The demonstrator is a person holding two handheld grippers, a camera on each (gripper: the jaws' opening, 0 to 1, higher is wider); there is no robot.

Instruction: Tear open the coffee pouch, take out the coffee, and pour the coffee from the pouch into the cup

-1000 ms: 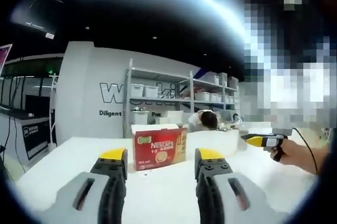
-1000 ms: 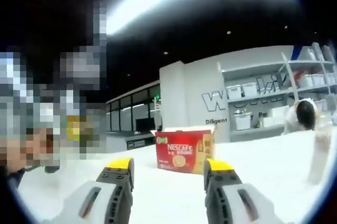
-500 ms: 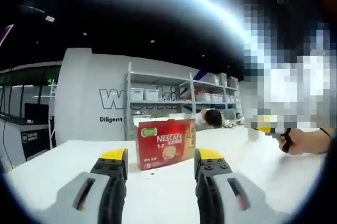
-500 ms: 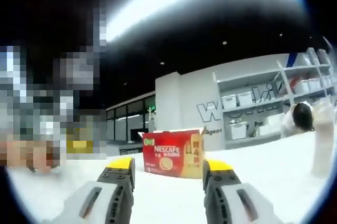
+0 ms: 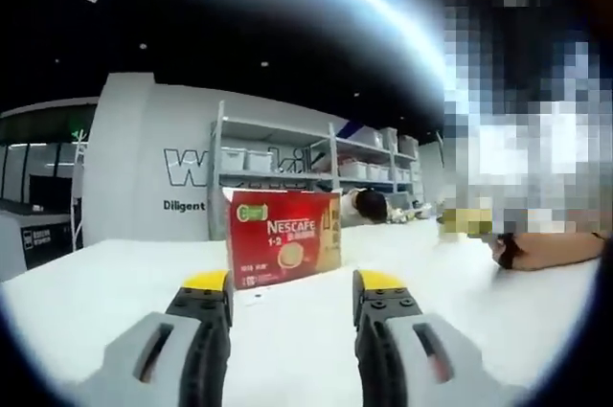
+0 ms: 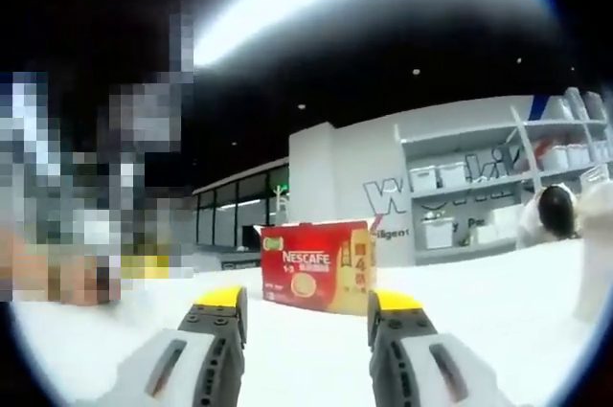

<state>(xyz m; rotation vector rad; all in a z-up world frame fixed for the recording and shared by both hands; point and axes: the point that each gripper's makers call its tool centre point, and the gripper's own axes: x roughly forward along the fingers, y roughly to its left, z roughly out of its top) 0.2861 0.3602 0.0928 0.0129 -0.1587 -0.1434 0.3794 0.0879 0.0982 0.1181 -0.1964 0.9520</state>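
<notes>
On the white table [image 5: 105,282], seen in the left gripper view, a red box [image 5: 283,237] marked Nescafe stands upright beyond the left gripper [image 5: 291,294]. Its jaws are spread apart with nothing between them, their yellow tips low over the tabletop and short of the box. Bare table lies between the tips and the box, and more runs out to either side of the box, wide on the left. At the right a person's hand [image 5: 541,249] rests near the table's far side, well apart from the box. Behind the table's back edge stand shelves [image 5: 287,172] with pale bins against a grey wall.

From the right gripper view, the same box [image 6: 318,266] stands beyond the right gripper [image 6: 306,306], whose jaws are likewise parted and empty. The box's top flaps look raised, so it seems open; what is inside cannot be seen. Free tabletop [image 6: 498,302] stretches from the tips to the box and away to the right, where a pale upright thing [image 6: 596,249], too blurred to name, stands at the picture's edge, well apart from the box.
</notes>
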